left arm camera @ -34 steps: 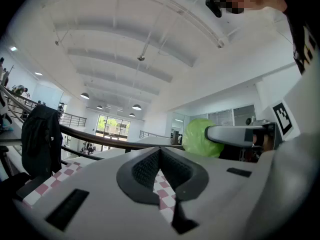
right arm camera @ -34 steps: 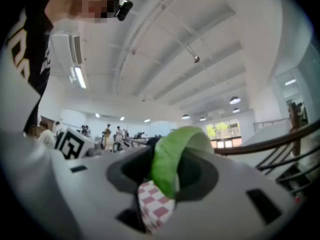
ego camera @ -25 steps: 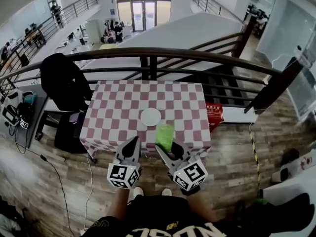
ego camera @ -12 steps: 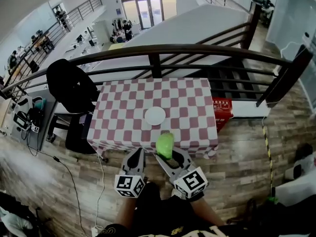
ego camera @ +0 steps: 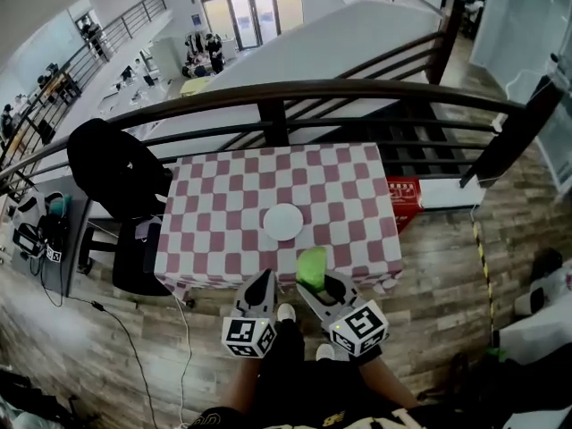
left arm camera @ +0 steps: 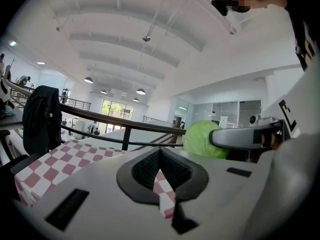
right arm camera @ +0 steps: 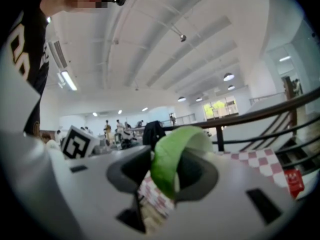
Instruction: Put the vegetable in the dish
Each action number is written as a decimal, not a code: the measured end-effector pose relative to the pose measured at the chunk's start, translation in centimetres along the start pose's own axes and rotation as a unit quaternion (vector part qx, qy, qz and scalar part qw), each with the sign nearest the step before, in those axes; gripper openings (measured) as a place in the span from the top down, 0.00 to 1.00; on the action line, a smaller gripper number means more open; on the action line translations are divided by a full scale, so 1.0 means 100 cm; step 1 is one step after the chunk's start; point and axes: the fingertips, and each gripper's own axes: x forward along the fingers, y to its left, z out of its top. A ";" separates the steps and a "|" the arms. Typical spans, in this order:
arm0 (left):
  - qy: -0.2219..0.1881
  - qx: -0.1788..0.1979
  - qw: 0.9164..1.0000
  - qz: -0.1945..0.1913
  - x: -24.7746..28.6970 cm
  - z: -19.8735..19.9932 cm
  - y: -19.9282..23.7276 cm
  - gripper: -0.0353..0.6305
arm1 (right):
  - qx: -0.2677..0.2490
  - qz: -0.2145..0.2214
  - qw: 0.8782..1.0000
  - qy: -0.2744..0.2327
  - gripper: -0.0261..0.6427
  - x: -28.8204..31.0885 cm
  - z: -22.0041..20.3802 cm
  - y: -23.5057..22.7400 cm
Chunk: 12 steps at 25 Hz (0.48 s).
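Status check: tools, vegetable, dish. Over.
Right tool shut on green vegetable, at near edge of checkered table. Left tool shut, empty. White dish mid-table, not yet loaded. Nothing between vegetable and dish.

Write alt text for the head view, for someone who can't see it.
The right gripper holds a light green leafy vegetable over the near edge of a table with a red-and-white checked cloth, short of the small round white dish at its middle. The left gripper, shut and empty, hangs beside it.
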 end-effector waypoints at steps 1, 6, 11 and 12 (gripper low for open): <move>-0.001 -0.002 1.000 -0.004 0.008 0.005 0.010 0.92 | -0.003 -0.002 1.000 0.000 0.73 0.011 0.006 -0.003; -0.022 -0.013 1.000 -0.015 0.051 0.028 0.053 0.92 | -0.046 -0.012 0.999 -0.002 0.73 0.057 0.037 -0.019; -0.035 -0.014 0.999 -0.039 0.075 0.045 0.078 0.92 | -0.042 -0.015 0.999 -0.002 0.73 0.101 0.047 -0.027; -0.036 -0.020 0.998 -0.042 0.077 0.045 0.082 0.92 | -0.037 -0.014 0.999 -0.001 0.73 0.108 0.046 -0.028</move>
